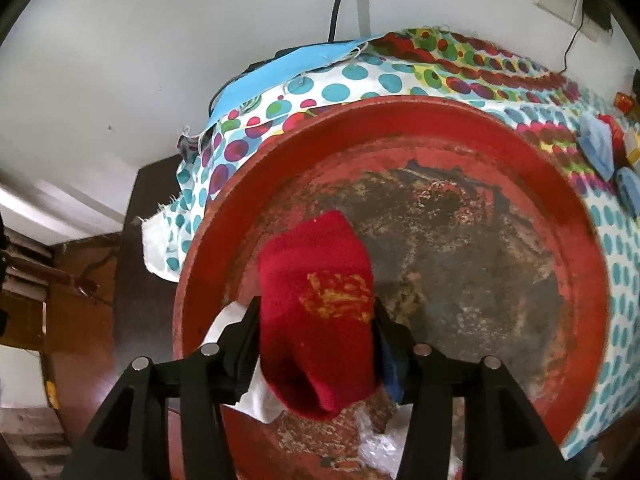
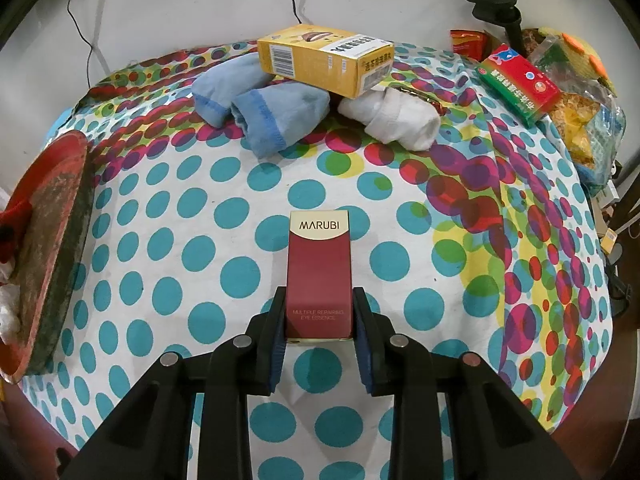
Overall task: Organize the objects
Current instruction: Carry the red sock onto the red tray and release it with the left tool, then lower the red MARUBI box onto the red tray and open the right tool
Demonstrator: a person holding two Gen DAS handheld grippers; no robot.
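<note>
My left gripper (image 1: pixel 316 312) is shut on a red sock (image 1: pixel 316 280) with a yellow emblem and holds it over a worn red round tray (image 1: pixel 400 120). A white cloth (image 1: pixel 256 396) and crumpled plastic (image 1: pixel 376 444) lie in the tray below it. My right gripper (image 2: pixel 320 304) is shut on a maroon MARUBI box (image 2: pixel 319 268) above the dotted tablecloth (image 2: pixel 200 240). Two blue socks (image 2: pixel 264 116), a white sock (image 2: pixel 396 120) and a yellow box (image 2: pixel 324 60) resting on them lie at the far side. The tray's edge shows at the left of the right wrist view (image 2: pixel 48 240).
A red-green box (image 2: pixel 520 84) and bags of snacks (image 2: pixel 580 120) sit at the far right by a black clamp stand (image 2: pixel 496 4). Cables hang on the white wall (image 2: pixel 180 0). The blue socks show at the right of the left wrist view (image 1: pixel 596 148). The table edge drops off left of the tray.
</note>
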